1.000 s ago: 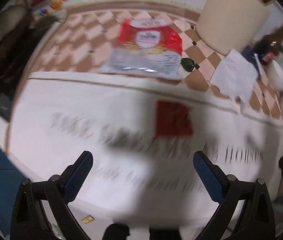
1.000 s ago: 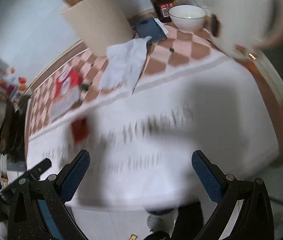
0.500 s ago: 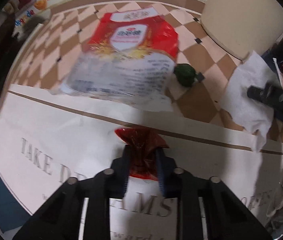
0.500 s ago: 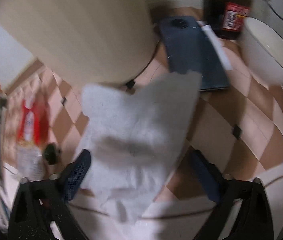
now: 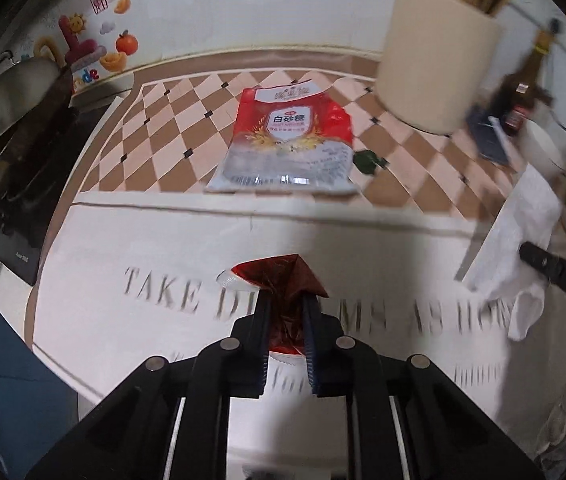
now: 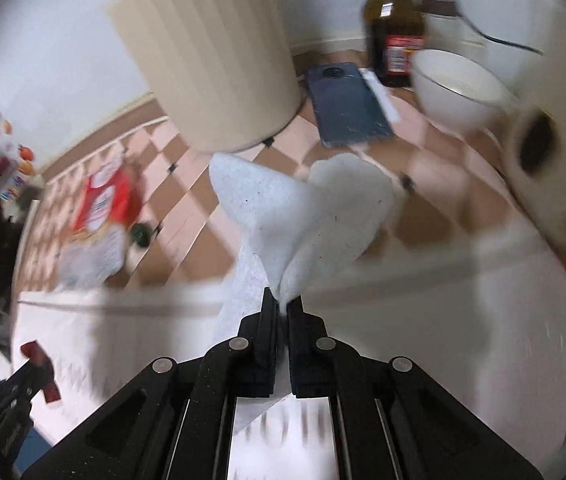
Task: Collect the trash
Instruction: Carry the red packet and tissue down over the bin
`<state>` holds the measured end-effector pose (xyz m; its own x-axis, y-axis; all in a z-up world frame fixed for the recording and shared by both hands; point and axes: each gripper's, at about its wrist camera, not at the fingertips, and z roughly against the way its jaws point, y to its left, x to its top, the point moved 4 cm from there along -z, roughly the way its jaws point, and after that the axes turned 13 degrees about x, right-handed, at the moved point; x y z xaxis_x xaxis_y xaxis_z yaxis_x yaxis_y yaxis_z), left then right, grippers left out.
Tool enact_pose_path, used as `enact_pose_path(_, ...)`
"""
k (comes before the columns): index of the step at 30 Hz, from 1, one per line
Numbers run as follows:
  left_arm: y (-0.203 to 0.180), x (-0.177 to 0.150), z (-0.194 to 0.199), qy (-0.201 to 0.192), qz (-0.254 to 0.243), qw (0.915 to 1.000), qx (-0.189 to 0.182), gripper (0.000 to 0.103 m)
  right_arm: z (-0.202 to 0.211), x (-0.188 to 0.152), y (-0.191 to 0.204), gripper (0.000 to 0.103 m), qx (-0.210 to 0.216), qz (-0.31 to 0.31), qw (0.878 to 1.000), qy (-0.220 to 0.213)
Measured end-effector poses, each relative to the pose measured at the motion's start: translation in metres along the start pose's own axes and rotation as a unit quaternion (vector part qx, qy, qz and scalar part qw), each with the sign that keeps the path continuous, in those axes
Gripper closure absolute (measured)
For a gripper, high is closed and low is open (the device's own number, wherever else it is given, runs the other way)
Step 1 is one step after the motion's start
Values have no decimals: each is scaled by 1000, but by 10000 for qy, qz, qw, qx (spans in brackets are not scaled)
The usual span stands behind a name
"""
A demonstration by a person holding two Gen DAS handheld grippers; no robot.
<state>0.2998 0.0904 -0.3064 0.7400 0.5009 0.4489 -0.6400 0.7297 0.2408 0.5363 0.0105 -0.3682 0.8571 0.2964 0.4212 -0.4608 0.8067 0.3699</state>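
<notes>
Left wrist: left gripper (image 5: pixel 286 305) pinches red wrapper (image 5: pixel 283 280); right gripper (image 6: pixel 282 303) apparently clamps white tissue (image 6: pixel 307 216).

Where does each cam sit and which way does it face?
Left wrist: on the left tongs, looking steeply down at the tablecloth; tongs shut on a red wrapper.
Right wrist: on the right tongs, facing down toward the beige container; tongs shut on a white tissue.
Shared: sugar bag, both tongs.

Lettering (image 5: pixel 187 292) on the white surface (image 5: pixel 363 248) is motion-smeared and partly covered by the left claw (image 5: pixel 286 300). The red wrapper's (image 5: pixel 283 276) lower part is hidden between the jaws. In the right view, the sugar bag (image 6: pixel 99 216) is blurred.
</notes>
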Motion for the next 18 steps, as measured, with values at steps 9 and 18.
enact_pose_path(9, 31, -133, 40, 77, -794, 9938, -769, 91, 115, -186, 42, 98, 114, -456, 9987, -209)
enact_pose_path(18, 2, -278, -45, 1355, -1450, 9749, -1012, 91, 100, -383, 10, 98, -92, -1277, 9894, 686)
